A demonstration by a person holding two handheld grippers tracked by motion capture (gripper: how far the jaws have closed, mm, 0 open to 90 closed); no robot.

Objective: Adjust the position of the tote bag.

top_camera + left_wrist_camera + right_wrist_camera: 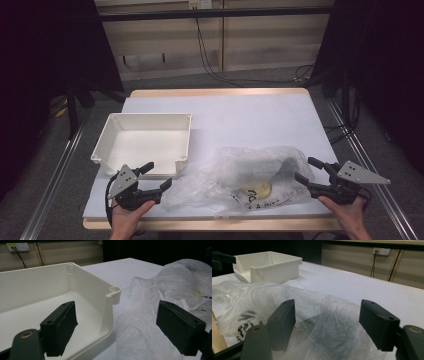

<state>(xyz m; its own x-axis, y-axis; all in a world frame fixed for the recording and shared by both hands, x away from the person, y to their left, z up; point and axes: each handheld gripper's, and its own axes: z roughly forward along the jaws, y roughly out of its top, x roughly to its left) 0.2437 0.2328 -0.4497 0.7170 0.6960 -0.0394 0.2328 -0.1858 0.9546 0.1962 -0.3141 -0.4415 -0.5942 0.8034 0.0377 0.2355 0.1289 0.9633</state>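
A crumpled clear plastic bag with dark and yellowish contents lies near the table's front edge, right of centre. A white square tray stands empty to its left. My left gripper is open at the tray's front right corner, jaws pointing toward the bag's left end. In the left gripper view the tray's corner and the bag lie beyond the spread jaws. My right gripper is open at the bag's right end. In the right gripper view the bag lies between and beyond the jaws, untouched.
The white-topped table has bare room behind the bag and to the tray's right. Dark curtains, cables and metal rails surround the table on the floor. The tray sits far off in the right gripper view.
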